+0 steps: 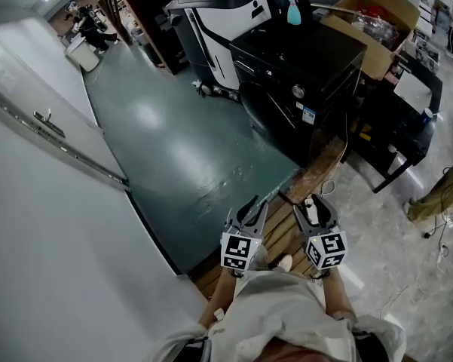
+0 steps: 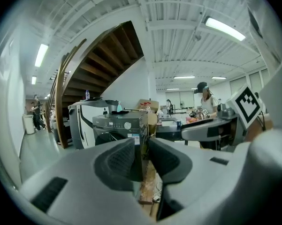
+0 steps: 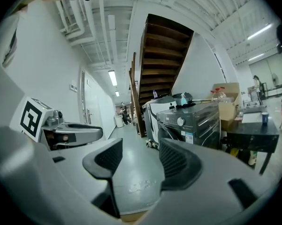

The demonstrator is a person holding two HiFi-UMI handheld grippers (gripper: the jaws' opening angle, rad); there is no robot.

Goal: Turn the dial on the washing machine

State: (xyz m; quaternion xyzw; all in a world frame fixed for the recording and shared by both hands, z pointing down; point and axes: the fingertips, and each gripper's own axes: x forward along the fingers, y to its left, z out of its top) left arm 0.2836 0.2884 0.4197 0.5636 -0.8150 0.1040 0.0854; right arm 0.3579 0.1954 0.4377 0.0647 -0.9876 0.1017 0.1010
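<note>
Holding the left gripper (image 1: 255, 206) and the right gripper (image 1: 315, 202) side by side at lower centre of the head view, over wooden boards (image 1: 283, 228) beside a green floor (image 1: 188, 149). With left jaws only narrowly parted and right jaws wider, both empty. Well apart from the black washing machine (image 1: 301, 59) at upper centre, with its round dial (image 1: 298, 91) on the front panel and a blue spray bottle (image 1: 295, 10) on top.

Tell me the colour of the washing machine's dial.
The dial is silver, against the black washing machine; the right gripper view shows it best.
</note>
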